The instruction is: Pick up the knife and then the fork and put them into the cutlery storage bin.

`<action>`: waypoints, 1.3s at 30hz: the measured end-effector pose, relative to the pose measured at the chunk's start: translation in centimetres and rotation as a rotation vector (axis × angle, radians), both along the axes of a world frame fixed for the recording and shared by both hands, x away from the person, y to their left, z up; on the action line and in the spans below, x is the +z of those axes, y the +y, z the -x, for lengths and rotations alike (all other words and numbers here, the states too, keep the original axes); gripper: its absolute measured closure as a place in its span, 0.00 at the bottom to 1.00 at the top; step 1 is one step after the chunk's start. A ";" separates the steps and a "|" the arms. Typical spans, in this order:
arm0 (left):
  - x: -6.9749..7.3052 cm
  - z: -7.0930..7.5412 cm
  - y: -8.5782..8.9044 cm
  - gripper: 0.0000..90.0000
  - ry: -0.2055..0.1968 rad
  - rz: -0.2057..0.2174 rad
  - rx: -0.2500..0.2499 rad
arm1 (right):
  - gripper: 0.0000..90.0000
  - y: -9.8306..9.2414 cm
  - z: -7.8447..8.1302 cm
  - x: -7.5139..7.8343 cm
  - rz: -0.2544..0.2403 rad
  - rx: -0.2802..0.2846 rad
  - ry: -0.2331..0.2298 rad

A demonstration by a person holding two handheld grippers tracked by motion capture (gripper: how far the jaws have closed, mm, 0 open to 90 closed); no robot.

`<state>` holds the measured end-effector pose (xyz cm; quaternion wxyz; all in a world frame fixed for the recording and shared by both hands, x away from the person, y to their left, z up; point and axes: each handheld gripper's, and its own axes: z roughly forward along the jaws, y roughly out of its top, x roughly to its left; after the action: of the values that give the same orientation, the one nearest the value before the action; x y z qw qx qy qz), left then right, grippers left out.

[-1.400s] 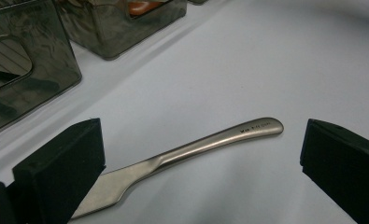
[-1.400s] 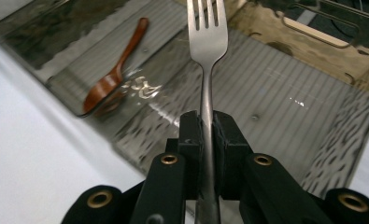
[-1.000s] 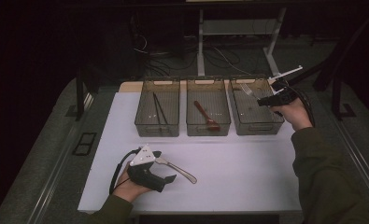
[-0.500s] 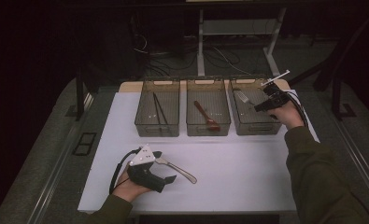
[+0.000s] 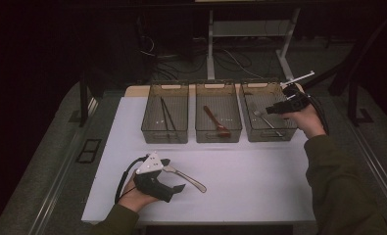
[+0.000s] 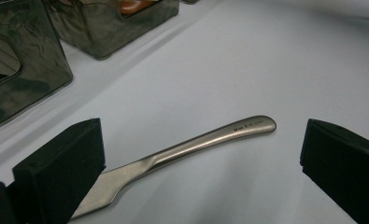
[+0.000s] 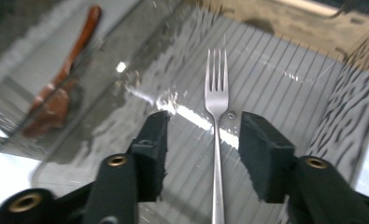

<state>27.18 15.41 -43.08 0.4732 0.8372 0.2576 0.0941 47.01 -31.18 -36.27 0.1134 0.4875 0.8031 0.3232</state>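
In the high view the right claw [image 5: 273,108] hangs over the right-hand bin [image 5: 250,128] of three clear bins at the far side of the table [image 5: 259,196]. A fork [image 5: 265,119] lies on the bin floor just below the claw. The left claw [image 5: 174,180] rests low on the near part of the table, with a metal knife [image 5: 186,176] lying between its jaws and its handle reaching out past them. The middle bin [image 5: 218,133] holds a brown spoon [image 5: 216,122], and the left bin [image 5: 164,133] holds dark chopsticks [image 5: 166,117].

In the left gripper view the left claw [image 6: 203,154] stands spread wide; the knife [image 6: 191,149] lies flat on the table between the jaws, its blade end close by the left jaw.

In the right gripper view the right claw [image 7: 203,142] has just been opening and stands parted, its pads clear of the fork [image 7: 216,102], which lies in the bin beneath the gap, tines pointing away. The brown spoon [image 7: 60,88] shows off to the claw's left, beyond the bin wall.
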 end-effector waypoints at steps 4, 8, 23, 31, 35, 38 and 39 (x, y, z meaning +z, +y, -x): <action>0.0 0.0 0.0 0.00 0.003 -0.003 0.001 | 0.50 -0.3 1.4 0.8 -0.044 0.039 -0.048; 0.1 0.0 -0.1 0.00 -0.001 -0.003 0.002 | 0.45 -0.3 3.0 1.2 -0.059 0.077 -0.088; 0.5 -0.2 0.1 0.13 -0.018 -0.037 0.029 | 0.37 0.9 11.4 0.3 -0.117 0.207 -0.218; 1.3 -1.8 0.3 0.63 0.003 -0.093 0.032 | 0.34 1.1 16.0 -2.4 -0.147 0.214 -0.216; 1.3 -2.8 0.3 0.85 0.012 -0.137 0.054 | 0.29 1.3 17.6 -3.9 -0.166 0.219 -0.212; 1.1 -3.7 0.2 0.96 0.025 -0.153 0.060 | 0.28 1.3 18.8 -4.7 -0.162 0.218 -0.221; 1.0 -4.0 0.1 0.98 0.028 -0.162 0.054 | 0.28 1.3 19.1 -4.9 -0.164 0.217 -0.227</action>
<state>31.19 15.53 -42.11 0.3973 0.8668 0.2784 0.1155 27.91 -29.84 -41.16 0.1276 0.3660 0.8040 0.4510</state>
